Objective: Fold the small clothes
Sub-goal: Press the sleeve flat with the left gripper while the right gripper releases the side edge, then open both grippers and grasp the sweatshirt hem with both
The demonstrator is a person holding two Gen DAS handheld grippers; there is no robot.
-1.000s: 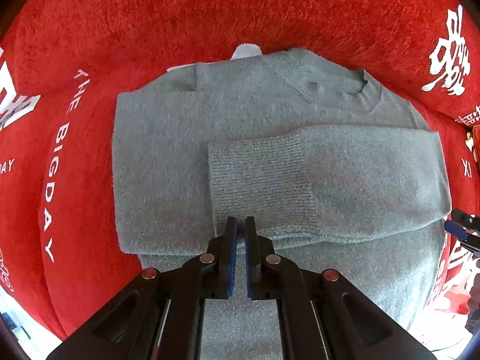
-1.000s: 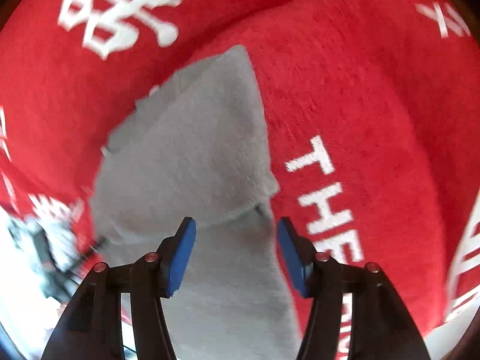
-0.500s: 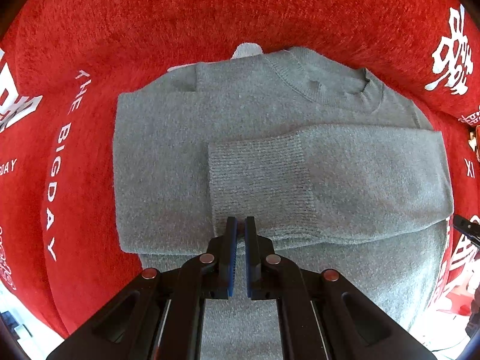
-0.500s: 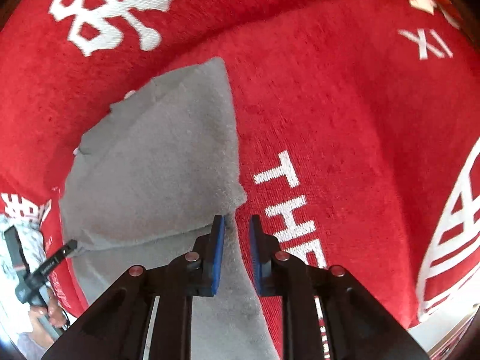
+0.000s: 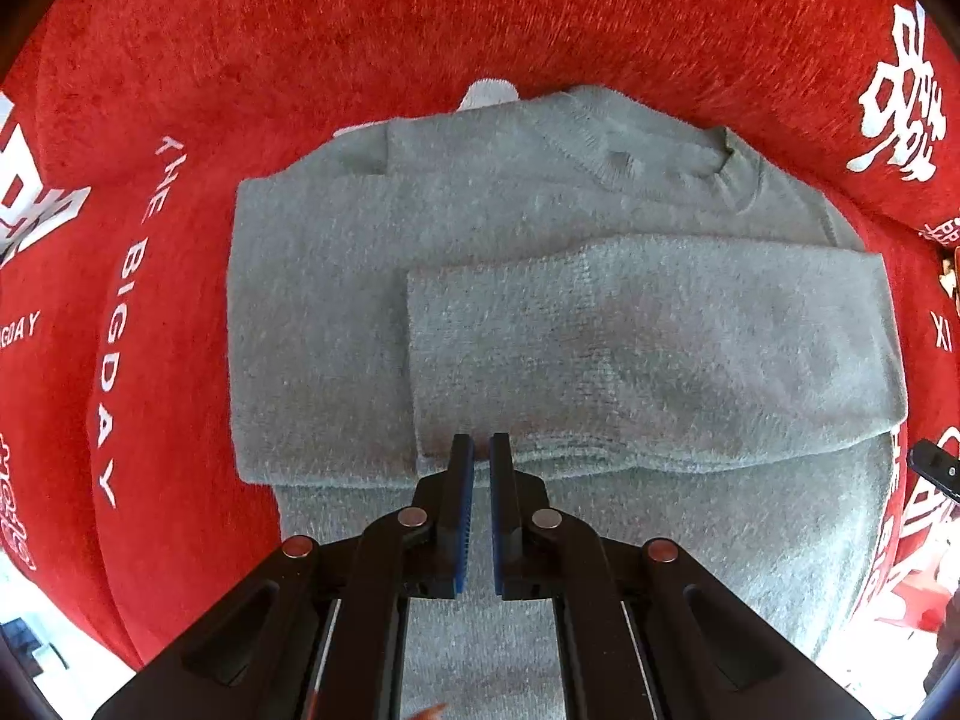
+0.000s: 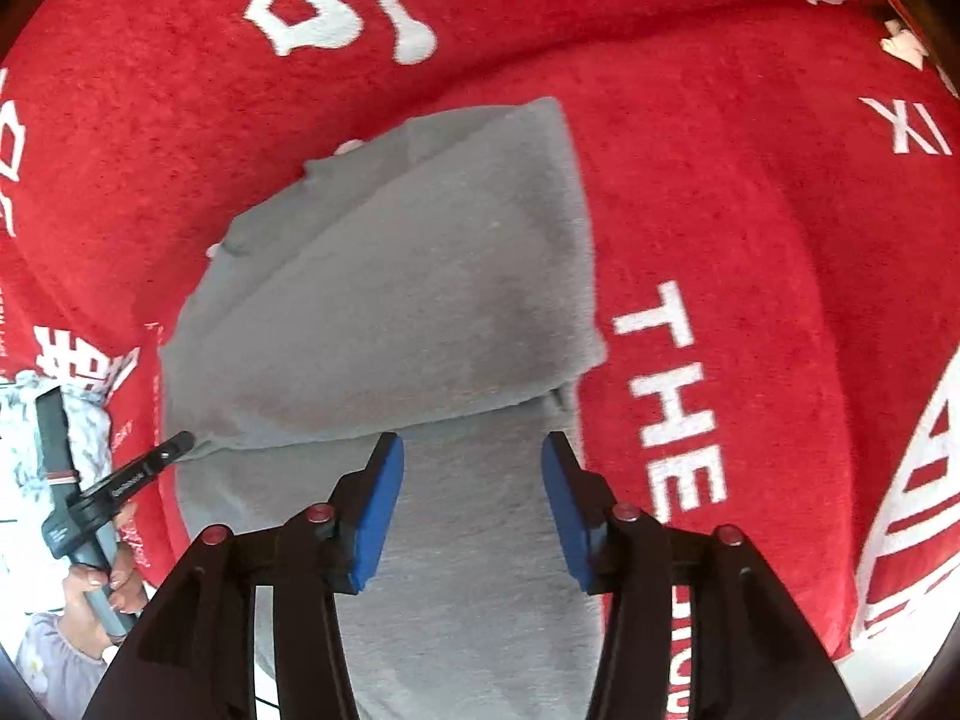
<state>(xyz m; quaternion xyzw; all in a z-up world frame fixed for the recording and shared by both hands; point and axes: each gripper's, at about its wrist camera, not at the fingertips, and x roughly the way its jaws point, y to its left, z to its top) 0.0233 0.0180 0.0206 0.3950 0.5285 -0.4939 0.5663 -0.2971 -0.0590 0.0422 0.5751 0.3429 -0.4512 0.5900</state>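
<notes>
Just ahead of the left hand-held gripper (image 5: 481,450), the grey sweater (image 5: 420,300) lies flat on a red cloth with white lettering (image 5: 126,324), its neckline at the far end and its hem running back beneath the tool. One sleeve (image 5: 648,354) is folded across the chest, so its long axis runs crosswise to the direction this tool points, cuff nearest the fingertips and the fold bulging out to the right. The left jaws are drawn together with only a thin slit between the blue pads; whether they pinch any knit at the sleeve's near edge I cannot tell, since the tips sit right on that edge.

Below and between the fingers of the right hand-held gripper (image 6: 474,480), the same sweater (image 6: 408,300) stretches away, the folded sleeve's edge crossing just beyond the tips. Its jaws stand apart and are opening, with bare knit under the gap and nothing gripped.

Judging by the layout, the next fold would carry the lower body up toward the neckline, and the hem lies behind both tools, the right one looking better placed over the side edge by the lettering.

Hidden things: the hem itself is cut off by both tool bodies, the other sleeve is not clearly made out, and a pale scrap (image 5: 489,93) peeks out beyond the collar end, too small to identify. What carries the cloth underneath cannot be seen.
</notes>
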